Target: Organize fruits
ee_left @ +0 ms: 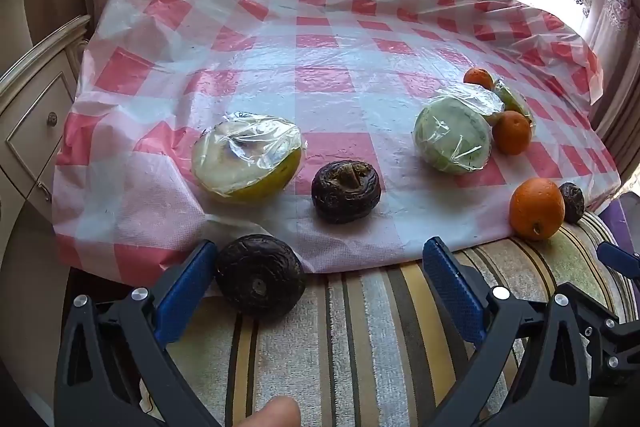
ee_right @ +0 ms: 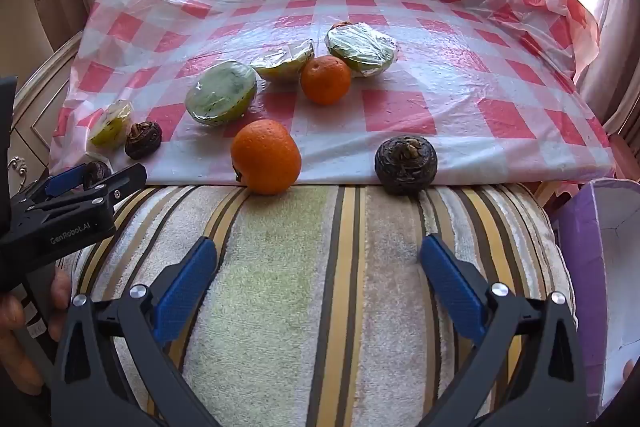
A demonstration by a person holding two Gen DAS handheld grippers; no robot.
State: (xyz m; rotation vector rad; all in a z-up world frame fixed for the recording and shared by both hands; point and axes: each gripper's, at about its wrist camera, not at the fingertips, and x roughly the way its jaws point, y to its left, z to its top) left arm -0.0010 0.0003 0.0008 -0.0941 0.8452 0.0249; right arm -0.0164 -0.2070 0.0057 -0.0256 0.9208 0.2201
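Both grippers hang low over the striped towel (ee_right: 320, 287), jaws spread as wide as they go and nothing between the pads. Left gripper (ee_left: 320, 267) first: one blue finger sits just beside a dark wrinkled fruit (ee_left: 260, 275) at the near edge of the checked plastic sheet (ee_left: 320, 39), close but not squeezing it. Right gripper (ee_right: 320, 259) points at bare towel, with a big orange (ee_right: 266, 157) and another dark round fruit (ee_right: 405, 165) resting right where towel meets sheet.

Moving back onto the sheet: a second dark fruit (ee_left: 346, 191) sits beside a cut yellow melon half (ee_left: 246, 159) under cling film. Further over, a wrapped green half (ee_left: 452, 135) lies touching a small orange (ee_left: 512, 132), with more wrapped green pieces and another small orange (ee_left: 479, 78) behind them. Off to the right edge, a purple box (ee_right: 592, 267) stands open, possibly where things are meant to go, though I cannot say.

So nothing is sorted yet, by the look of it; the fruit lies scattered and this reads as the approach before a first pick. Next move, I'd judge: slide the left jaws round that nearest dark fruit and close gently, as it's round and may roll off the towel's curve.
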